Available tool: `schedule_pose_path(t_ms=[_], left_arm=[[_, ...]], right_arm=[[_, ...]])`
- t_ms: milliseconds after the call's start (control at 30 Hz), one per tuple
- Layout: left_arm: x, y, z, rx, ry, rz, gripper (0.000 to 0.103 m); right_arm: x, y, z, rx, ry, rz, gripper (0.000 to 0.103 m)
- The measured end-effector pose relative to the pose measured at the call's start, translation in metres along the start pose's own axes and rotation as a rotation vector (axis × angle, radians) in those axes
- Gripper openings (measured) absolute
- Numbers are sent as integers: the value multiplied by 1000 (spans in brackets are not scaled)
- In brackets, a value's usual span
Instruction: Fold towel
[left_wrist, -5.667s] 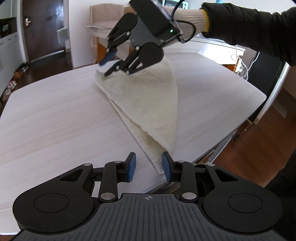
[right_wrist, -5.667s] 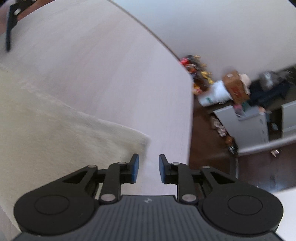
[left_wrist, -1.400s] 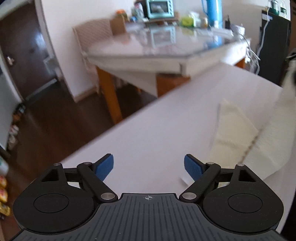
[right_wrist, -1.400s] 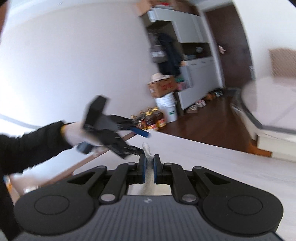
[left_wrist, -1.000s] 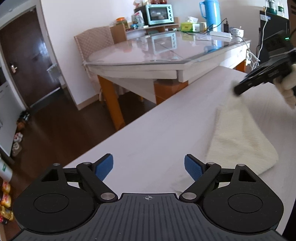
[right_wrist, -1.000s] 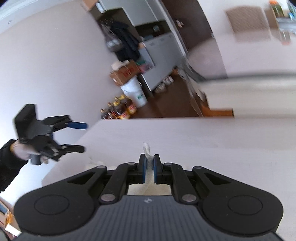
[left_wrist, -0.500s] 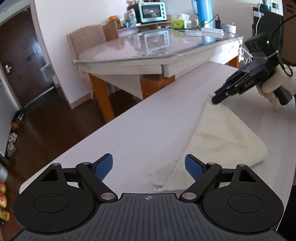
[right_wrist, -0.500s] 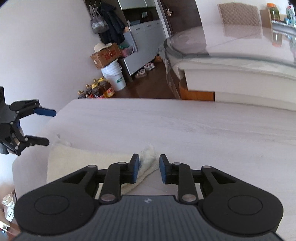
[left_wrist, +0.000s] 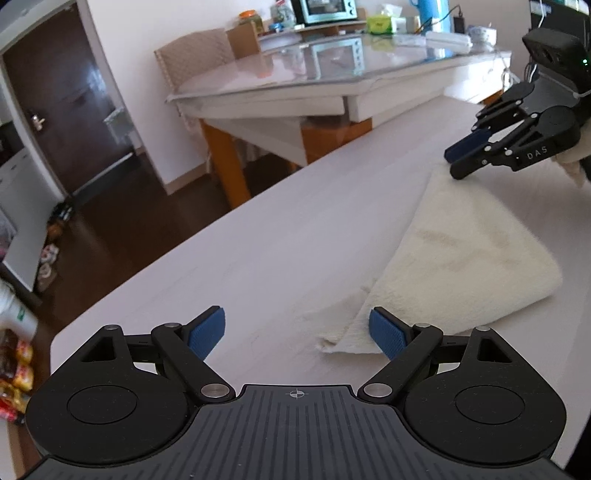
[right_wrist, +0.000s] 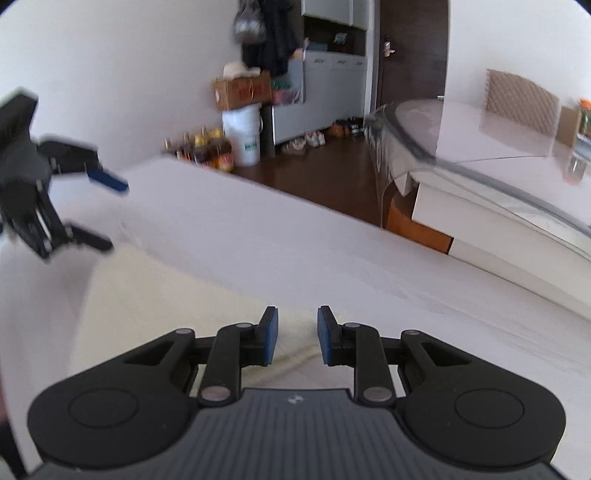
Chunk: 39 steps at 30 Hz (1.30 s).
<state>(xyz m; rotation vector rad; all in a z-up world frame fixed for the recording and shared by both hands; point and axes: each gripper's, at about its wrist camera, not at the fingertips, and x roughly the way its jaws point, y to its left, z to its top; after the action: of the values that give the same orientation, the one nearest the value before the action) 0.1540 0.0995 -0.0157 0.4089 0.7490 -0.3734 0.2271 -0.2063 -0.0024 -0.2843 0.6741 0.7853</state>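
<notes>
A cream-coloured terry towel (left_wrist: 465, 258) is lying folded on a pale, wood-grain tabletop (left_wrist: 295, 229), forming a roughly triangular wedge with a rounded fold along its right side. A thinner under-layer is sticking out at the near corner, closest to the left wrist camera.

The left gripper (left_wrist: 297, 332), black with blue rubber pads on its fingertips (left_wrist: 207, 328), is hovering just above the table at the towel's near corner. Its fingers are spreading wide apart, holding nothing; the right-hand pad is sitting just over the towel's edge, though whether it is touching the cloth cannot be told.

The right gripper (left_wrist: 456, 162), of the same black and blue build, is reaching in from the far right in the left wrist view, its tips hanging at the towel's far narrow end. In its own camera the right gripper (right_wrist: 295, 334) is showing its fingers parted by a modest gap, with nothing between them; the towel (right_wrist: 166, 306) is lying beneath and to the left of them. The left gripper (right_wrist: 99, 210) is appearing blurred at the left edge of that view, its fingers splayed.

Beyond the tabletop, a second table with a glass top (left_wrist: 332, 74) and orange wooden legs is standing on a dark wooden floor (left_wrist: 122, 214).
</notes>
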Motion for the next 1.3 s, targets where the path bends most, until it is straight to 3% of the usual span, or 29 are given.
schedule_pose_path(t_ms=[533, 867, 1300], left_arm=[[33, 21, 15, -14, -20, 49, 94], [26, 22, 15, -49, -35, 50, 93], [1, -13, 3, -141, -67, -40, 93]], right_arm=[[-21, 13, -17, 32, 13, -49, 29], [-32, 11, -10, 72, -28, -51, 28], [-23, 41, -10, 23, -11, 27, 28]])
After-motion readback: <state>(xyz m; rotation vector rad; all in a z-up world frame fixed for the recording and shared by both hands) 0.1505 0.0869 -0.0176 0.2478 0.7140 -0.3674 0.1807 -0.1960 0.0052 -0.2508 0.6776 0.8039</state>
